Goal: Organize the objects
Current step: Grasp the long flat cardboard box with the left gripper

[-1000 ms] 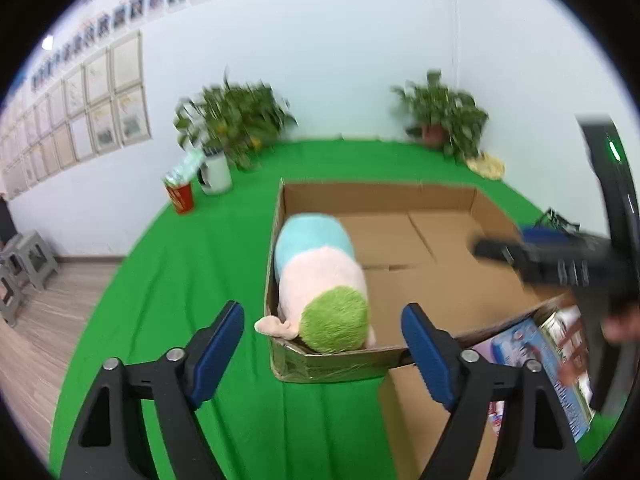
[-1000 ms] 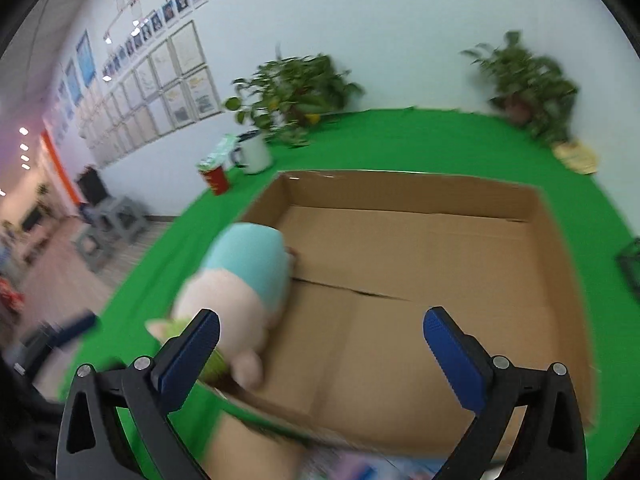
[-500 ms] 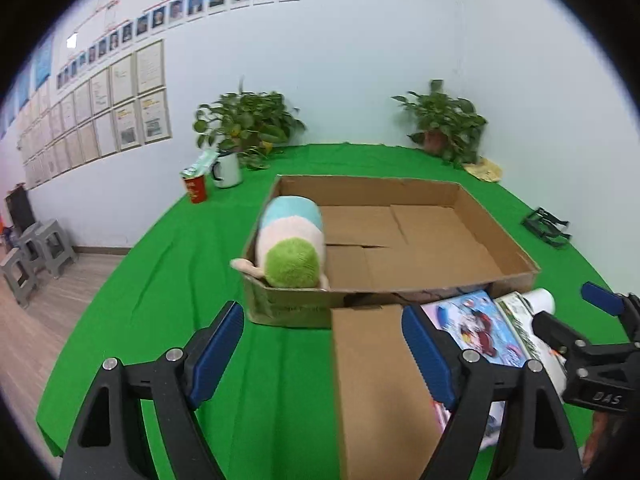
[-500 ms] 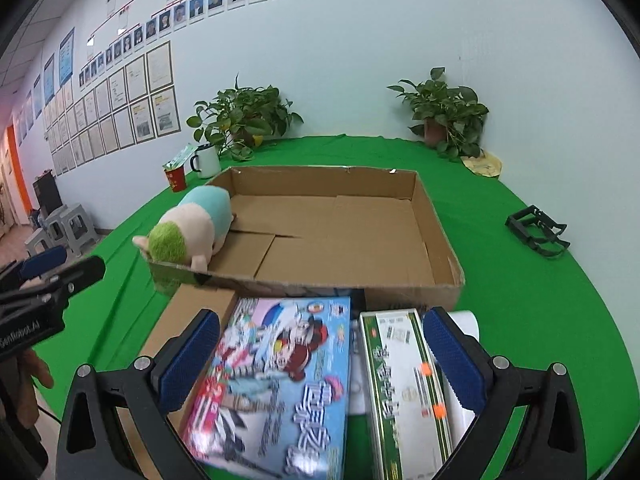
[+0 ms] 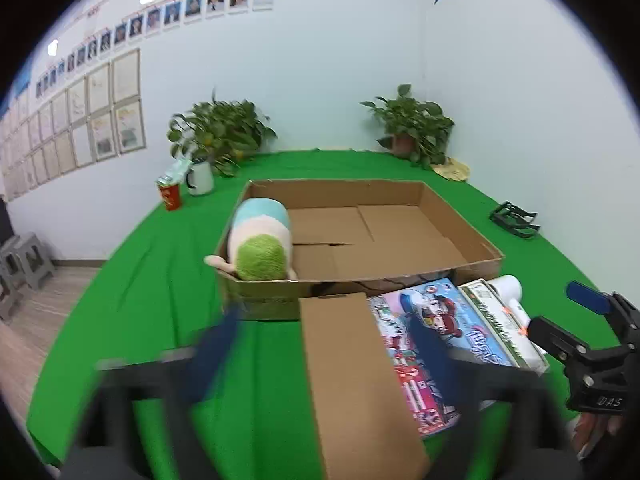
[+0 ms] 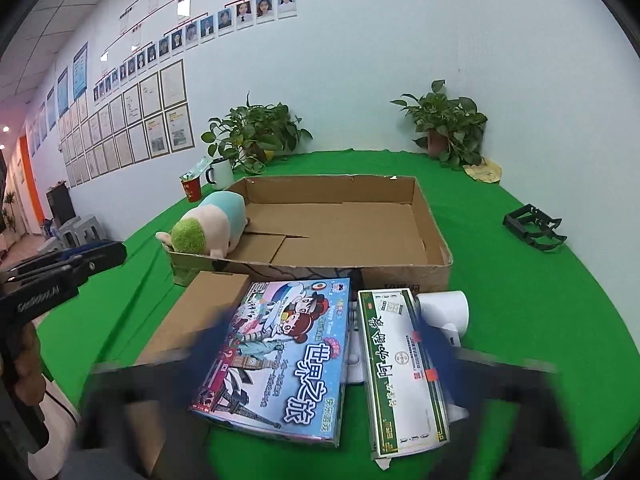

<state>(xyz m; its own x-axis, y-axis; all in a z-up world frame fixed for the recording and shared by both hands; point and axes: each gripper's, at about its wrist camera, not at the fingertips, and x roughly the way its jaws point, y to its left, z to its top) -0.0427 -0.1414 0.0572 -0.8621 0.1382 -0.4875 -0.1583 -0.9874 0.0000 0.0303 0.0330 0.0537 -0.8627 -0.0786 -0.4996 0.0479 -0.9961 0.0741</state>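
Fuzzy plush toy (image 5: 260,240) in shallow corrugated cardboard tray (image 5: 460,216), glossy flat boxes (image 6: 280,360) alongside (both tongs spread wide, blurred)

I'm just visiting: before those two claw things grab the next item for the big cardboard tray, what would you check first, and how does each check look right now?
1. Room in the cardboard tray: ok; only the plush toy lies inside, at its left end.
2. Items within reach: ok; the brown box, the colourful game box and the green-and-white box lie side by side in front of the tray.
3. Left gripper empty: ok; open, though blurred.
4. Right gripper empty: ok; open, blurred.
5. White object beside the green-and-white box: cannot tell what it is.
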